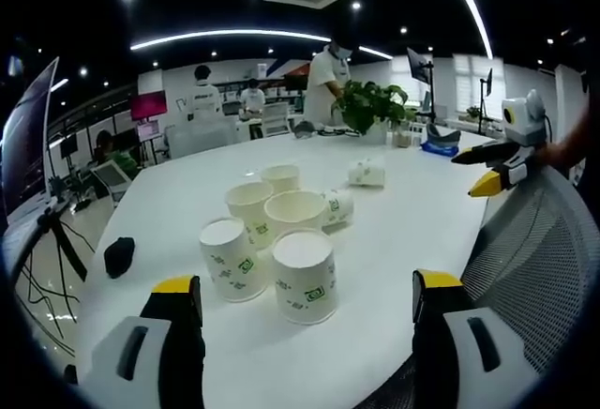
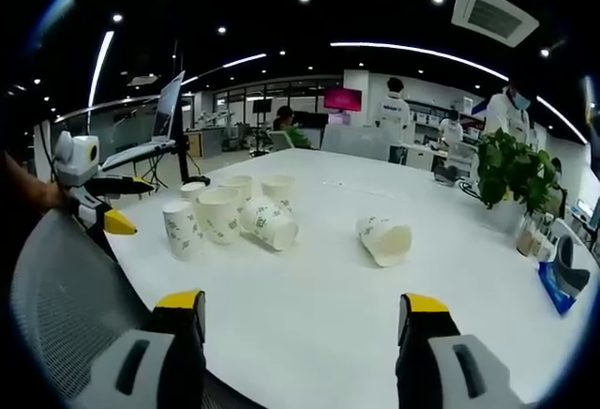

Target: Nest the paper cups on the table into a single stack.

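Several white paper cups with green logos stand clustered on the white table [image 1: 394, 240]. Two of them, cup [image 1: 230, 259] and cup [image 1: 305, 276], are upside down nearest my left gripper [image 1: 307, 287], which is open and empty just short of them. Behind these are upright cups [image 1: 294, 214], with one cup on its side [image 1: 336, 207] and another lying farther off alone [image 1: 367, 174]. In the right gripper view the cluster [image 2: 217, 214] sits at left and the lone lying cup [image 2: 385, 238] at centre. My right gripper [image 2: 302, 304] is open and empty over the table edge.
A grey mesh chair back [image 1: 534, 259] stands between the grippers at the table's near edge. A small black object [image 1: 119, 256] lies left of the cups. A potted plant [image 2: 511, 170] and a blue item [image 2: 562, 282] sit at the far side. People stand beyond.
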Demonstrator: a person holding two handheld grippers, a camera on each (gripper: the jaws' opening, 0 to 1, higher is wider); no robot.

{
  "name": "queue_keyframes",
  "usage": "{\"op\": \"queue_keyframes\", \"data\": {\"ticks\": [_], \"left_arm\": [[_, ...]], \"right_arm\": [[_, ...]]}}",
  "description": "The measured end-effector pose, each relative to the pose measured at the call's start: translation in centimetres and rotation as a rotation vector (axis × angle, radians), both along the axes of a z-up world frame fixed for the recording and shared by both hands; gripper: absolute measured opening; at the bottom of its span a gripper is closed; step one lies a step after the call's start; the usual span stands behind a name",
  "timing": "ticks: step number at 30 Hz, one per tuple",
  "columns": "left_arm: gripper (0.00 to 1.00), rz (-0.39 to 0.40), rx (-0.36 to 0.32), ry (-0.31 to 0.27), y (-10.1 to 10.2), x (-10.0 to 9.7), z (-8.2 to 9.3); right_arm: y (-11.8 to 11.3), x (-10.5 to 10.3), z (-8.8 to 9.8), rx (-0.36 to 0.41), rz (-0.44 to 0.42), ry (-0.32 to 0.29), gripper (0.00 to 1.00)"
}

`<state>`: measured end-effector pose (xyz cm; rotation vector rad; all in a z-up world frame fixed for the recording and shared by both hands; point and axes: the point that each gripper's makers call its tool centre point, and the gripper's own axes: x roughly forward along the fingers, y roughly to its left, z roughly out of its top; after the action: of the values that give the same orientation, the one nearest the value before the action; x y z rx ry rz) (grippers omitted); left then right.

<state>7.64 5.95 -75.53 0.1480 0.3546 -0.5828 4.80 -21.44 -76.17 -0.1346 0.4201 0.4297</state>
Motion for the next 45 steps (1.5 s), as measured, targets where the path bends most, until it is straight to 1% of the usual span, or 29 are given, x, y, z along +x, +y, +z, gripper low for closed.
{"op": "queue_keyframes", "data": {"ticks": [8,15,19,21,24,27,29,30,31,34,39,43,45], "left_arm": [[0.93,-0.014,0.005,0.006,-0.3,-0.2,-0.1],[0.96,0.006,-0.008,-0.003,-0.2,0.0,0.5],[0.95,-0.005,0.016,-0.007,-0.4,-0.1,0.6],[0.94,0.001,0.008,-0.006,-0.3,0.0,1.0],[0.95,0.033,-0.031,-0.005,0.3,0.7,2.1],[0.94,0.043,-0.037,-0.019,0.6,1.4,3.1],[0.92,0.032,-0.018,-0.027,0.5,1.7,3.4],[0.91,0.03,-0.015,-0.028,0.5,1.8,3.4],[0.9,0.011,0.0,-0.032,0.3,1.9,3.6],[0.84,-0.015,0.015,-0.019,-0.1,2.1,3.7],[0.77,-0.04,0.031,-0.009,-0.8,2.7,3.9],[0.64,-0.08,0.084,-0.009,-1.8,3.2,4.0],[0.58,-0.103,0.068,0.001,-2.8,3.4,4.5]], "right_arm": [[0.1,0.0,0.3,0.009,0.007,-0.016,0.86],[0.1,0.0,0.3,0.009,0.01,-0.017,0.86],[-0.1,0.1,0.4,0.011,0.006,-0.021,0.86],[-0.1,0.1,0.5,0.015,0.003,-0.024,0.86],[-0.1,0.1,0.6,0.017,0.002,-0.027,0.86],[-0.1,0.1,0.7,0.02,0.001,-0.029,0.86],[-0.1,0.1,0.7,0.022,0.001,-0.031,0.86],[-0.1,0.1,0.7,0.022,0.001,-0.031,0.86],[-0.1,0.1,0.7,0.023,0.001,-0.031,0.86],[-0.1,0.1,0.7,0.025,0.002,-0.031,0.85],[-0.1,0.1,0.7,0.024,-0.002,-0.028,0.84],[-0.1,0.0,0.6,0.023,0.001,-0.023,0.83],[0.0,0.0,0.5,0.023,0.004,-0.019,0.83]]}}
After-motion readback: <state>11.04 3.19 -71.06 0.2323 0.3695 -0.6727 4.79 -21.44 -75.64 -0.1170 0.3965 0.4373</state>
